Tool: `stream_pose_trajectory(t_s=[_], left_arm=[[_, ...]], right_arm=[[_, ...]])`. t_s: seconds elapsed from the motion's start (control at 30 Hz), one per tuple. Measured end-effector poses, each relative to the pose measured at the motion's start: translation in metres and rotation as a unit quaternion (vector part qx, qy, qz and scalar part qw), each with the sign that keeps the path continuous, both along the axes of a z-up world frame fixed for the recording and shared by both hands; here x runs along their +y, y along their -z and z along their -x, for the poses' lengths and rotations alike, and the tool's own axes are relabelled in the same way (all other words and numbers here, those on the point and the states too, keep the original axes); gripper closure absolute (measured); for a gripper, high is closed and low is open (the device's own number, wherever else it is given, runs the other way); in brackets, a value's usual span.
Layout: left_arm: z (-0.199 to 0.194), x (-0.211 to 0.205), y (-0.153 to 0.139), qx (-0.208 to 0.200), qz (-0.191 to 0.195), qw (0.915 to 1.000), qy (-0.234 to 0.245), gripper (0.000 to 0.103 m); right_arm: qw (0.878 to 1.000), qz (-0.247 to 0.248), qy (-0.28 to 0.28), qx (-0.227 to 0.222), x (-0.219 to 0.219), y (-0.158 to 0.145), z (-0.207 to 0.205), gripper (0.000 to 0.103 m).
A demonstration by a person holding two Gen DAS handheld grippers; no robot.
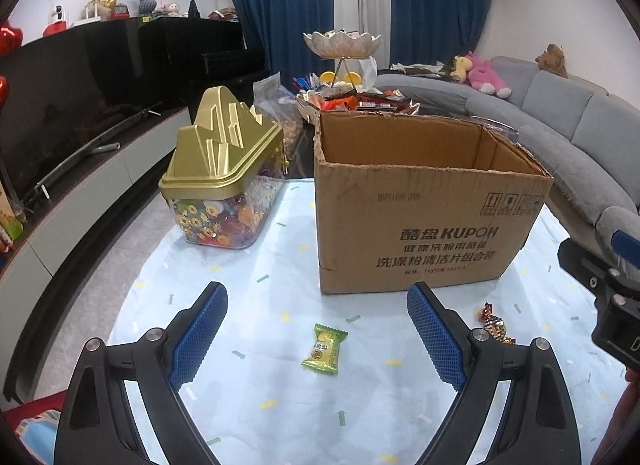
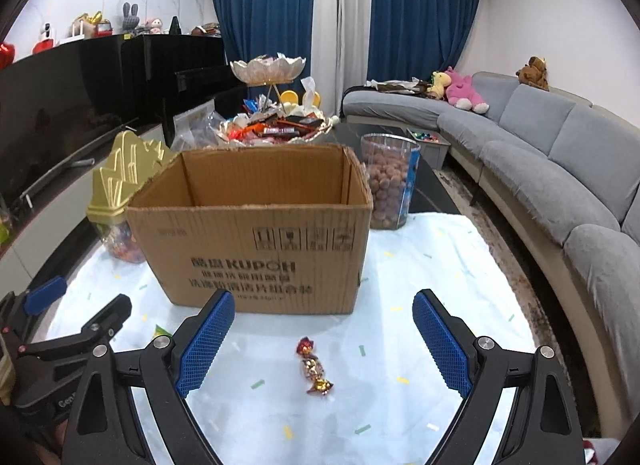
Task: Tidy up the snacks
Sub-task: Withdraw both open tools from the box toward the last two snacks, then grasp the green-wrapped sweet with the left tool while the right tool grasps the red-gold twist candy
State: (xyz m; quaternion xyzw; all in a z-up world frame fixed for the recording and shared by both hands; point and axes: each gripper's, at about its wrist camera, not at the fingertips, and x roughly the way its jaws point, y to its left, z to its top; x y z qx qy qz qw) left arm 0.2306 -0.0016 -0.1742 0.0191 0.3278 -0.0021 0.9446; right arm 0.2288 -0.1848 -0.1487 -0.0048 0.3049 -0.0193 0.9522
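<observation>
The gold-lidded candy jar point(image 1: 224, 185) stands left of the open cardboard box point(image 1: 420, 205). The left tool point(image 1: 316, 329) gapes wide and empty over a green sweet point(image 1: 323, 349) on the surface point(image 1: 260, 385). The right tool point(image 2: 324, 341), equally wide and empty, frames a twist-wrapped candy point(image 2: 314, 367). Either flat wrapper may skid or slip away from closing pads.

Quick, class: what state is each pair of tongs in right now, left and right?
Left tongs: open, empty, above the green candy.
Right tongs: open, empty, above the twist candy.
</observation>
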Motion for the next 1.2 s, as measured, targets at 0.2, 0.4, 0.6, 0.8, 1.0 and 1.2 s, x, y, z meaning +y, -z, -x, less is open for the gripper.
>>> stream_pose_trajectory(t_s=[0.2, 0.4, 0.6, 0.8, 1.0, 1.2], left_arm=[[0.008, 0.001, 0.016, -0.013, -0.009, 0.9999, 0.005, 0.011], [0.009, 0.004, 0.028, -0.007, -0.013, 0.9999, 0.007, 0.012], [0.005, 0.003, 0.040, 0.004, -0.012, 0.9998, 0.016, 0.023], [-0.004, 0.001, 0.056, 0.023, -0.021, 0.9992, 0.026, 0.024], [-0.014, 0.001, 0.072, 0.047, -0.022, 0.9982, 0.031, 0.037], [-0.023, 0.001, 0.082, 0.062, -0.022, 0.9972, 0.035, 0.039]], right_arm=[[1.000, 0.003, -0.004, 0.003, 0.000, 0.015, 0.001, 0.011], [1.000, 0.000, -0.015, 0.007, 0.005, 0.027, 0.003, 0.012], [0.999, -0.007, -0.027, 0.016, 0.008, 0.039, 0.001, 0.012], [0.999, -0.008, -0.030, 0.034, 0.007, 0.054, -0.008, 0.020], [0.997, -0.018, -0.028, 0.074, 0.005, 0.078, -0.021, 0.035], [0.994, -0.023, -0.030, 0.100, 0.005, 0.098, -0.031, 0.044]])
